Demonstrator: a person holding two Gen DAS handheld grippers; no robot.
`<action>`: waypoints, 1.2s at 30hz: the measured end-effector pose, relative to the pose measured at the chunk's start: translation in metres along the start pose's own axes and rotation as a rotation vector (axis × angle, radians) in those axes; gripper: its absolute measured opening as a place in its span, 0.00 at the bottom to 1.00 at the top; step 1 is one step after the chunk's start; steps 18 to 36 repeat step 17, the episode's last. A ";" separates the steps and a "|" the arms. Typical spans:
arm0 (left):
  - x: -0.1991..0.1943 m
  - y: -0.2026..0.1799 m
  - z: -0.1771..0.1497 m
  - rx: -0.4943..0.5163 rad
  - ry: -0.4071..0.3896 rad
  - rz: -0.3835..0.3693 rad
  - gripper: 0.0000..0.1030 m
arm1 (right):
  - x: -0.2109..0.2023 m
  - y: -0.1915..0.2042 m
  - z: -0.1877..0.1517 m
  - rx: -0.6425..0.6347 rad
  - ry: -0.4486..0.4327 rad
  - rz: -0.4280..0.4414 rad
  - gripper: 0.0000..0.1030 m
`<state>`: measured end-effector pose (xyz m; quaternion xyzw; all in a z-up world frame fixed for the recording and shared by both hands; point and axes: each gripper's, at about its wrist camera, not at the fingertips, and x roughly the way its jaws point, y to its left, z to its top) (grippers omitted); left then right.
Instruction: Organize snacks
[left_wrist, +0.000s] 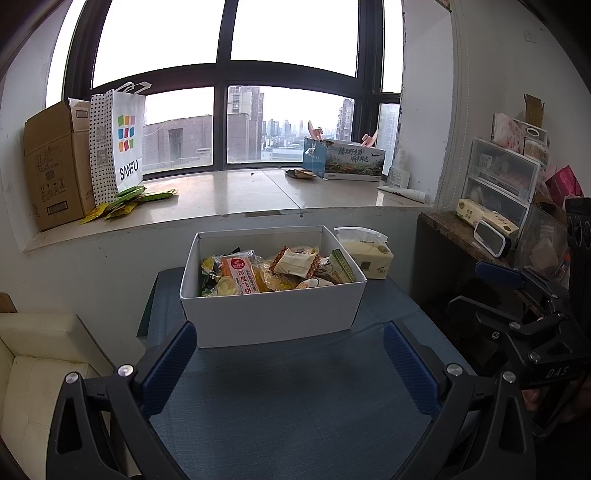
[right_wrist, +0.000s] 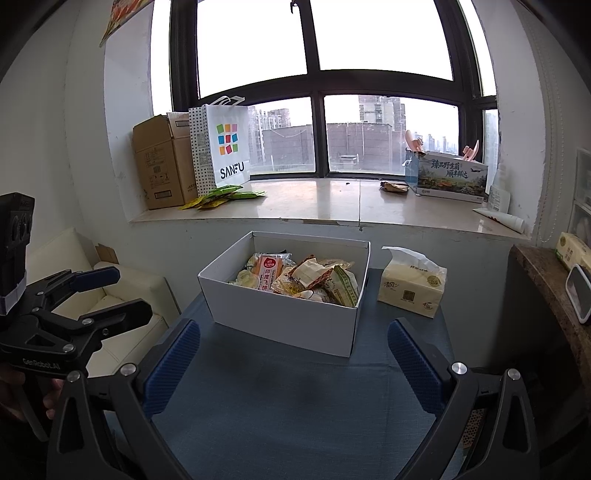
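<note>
- While both grippers hover with nothing between their fingers, the white box (left_wrist: 271, 314) sits on the blue table (left_wrist: 295, 398) just beyond the tips, packed with snack packets (left_wrist: 273, 271).
- The left gripper (left_wrist: 290, 365) stands spread wide; the right gripper (right_wrist: 293, 363) likewise, its fingers (right_wrist: 171, 365) framing the box's near wall.
- The snacks already lie inside the box, which fits either a finished sort or a pile awaiting one.
- The packets look light, crinkly and slippery, some probably crushable: pinch a sealed edge, gently.
- More green packets (left_wrist: 129, 201) lie far ahead on the windowsill (left_wrist: 236, 195).
</note>
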<state>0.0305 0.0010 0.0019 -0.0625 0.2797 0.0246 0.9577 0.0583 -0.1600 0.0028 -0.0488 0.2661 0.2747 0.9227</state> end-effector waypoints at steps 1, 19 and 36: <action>0.000 0.000 0.000 0.000 0.000 0.001 1.00 | 0.000 0.000 0.000 0.001 0.001 0.000 1.00; -0.004 0.002 -0.003 -0.001 -0.012 -0.025 1.00 | 0.002 0.000 0.000 -0.001 0.007 0.002 1.00; -0.004 0.002 -0.003 -0.001 -0.012 -0.025 1.00 | 0.002 0.000 0.000 -0.001 0.007 0.002 1.00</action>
